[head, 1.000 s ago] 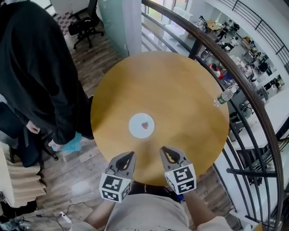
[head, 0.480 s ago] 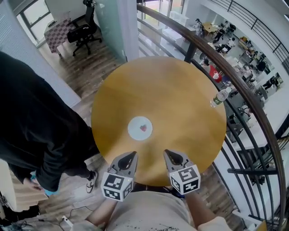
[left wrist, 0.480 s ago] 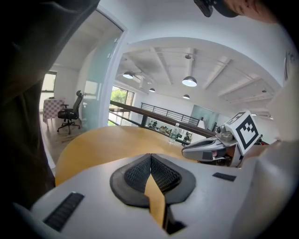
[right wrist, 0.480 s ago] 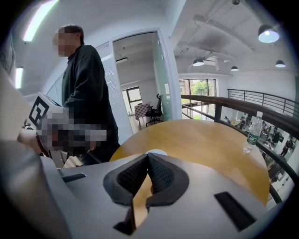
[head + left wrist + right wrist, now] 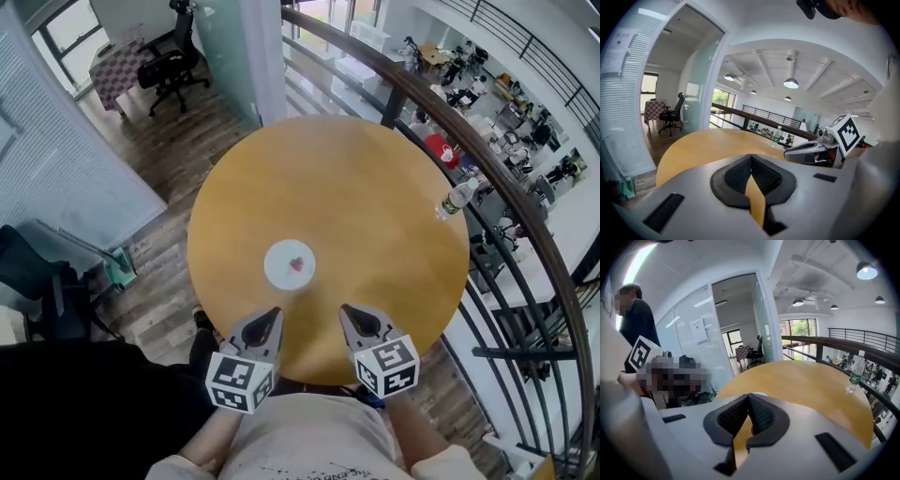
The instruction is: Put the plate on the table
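A small white plate with a red mark at its middle lies flat on the round wooden table, near the front edge. My left gripper hovers just short of the plate and a little to its left. It is shut, with its pads together and nothing between them. The right gripper hangs to the plate's near right, also shut and empty. Neither gripper touches the plate. A pale sliver just past the tips in the right gripper view may be the plate's rim.
A water bottle stands at the table's right edge, also in the gripper views. A curved railing runs behind and to the right. A person in dark clothing stands close at my left. An office chair is far back left.
The person in black has moved from the table's far left round to my near left. Both grippers have stayed near the front edge, and the plate has not moved.
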